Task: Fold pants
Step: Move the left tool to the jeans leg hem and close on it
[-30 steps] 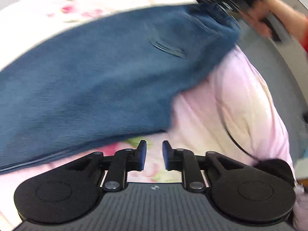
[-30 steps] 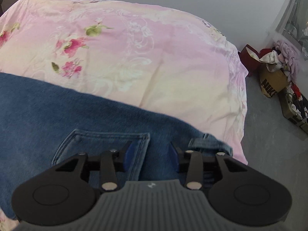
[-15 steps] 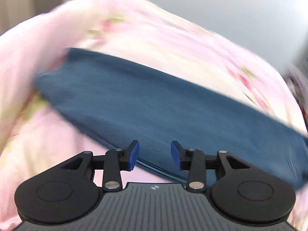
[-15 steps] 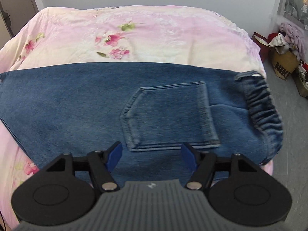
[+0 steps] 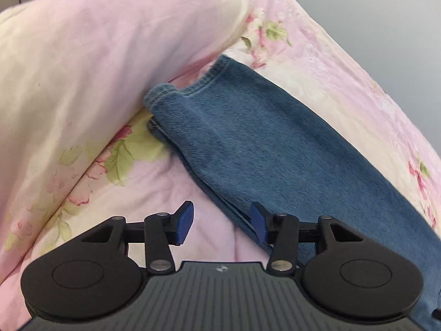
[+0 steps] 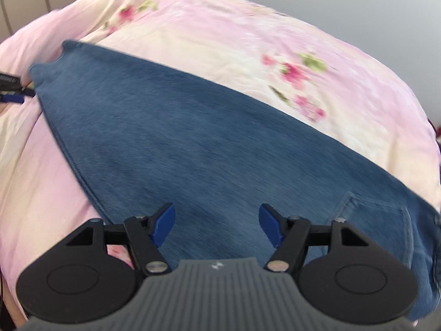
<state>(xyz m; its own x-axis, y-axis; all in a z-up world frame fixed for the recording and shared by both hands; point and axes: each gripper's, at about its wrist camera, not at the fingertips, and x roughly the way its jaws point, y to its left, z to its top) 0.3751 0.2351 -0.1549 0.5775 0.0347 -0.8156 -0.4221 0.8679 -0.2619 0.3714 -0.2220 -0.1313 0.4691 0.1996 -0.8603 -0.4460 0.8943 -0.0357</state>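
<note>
Left wrist view: blue denim pants (image 5: 275,149) lie folded lengthwise on the pink floral bedspread (image 5: 82,69); both grippers, left gripper (image 5: 222,223) and right gripper (image 6: 217,222), hover with fingers spread, empty.

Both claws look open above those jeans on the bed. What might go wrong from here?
The left gripper straddles the jeans' long side edge, not the hems, so it may pinch only some layers. The puffy pink duvet crowds those hems and could get caught. The right gripper hangs over flat denim, with no edge to grip.

Pink floral bedspread (image 5: 344,88), bulky pink folded quilt (image 5: 96,69), grey wall (image 6: 330,0)
</note>
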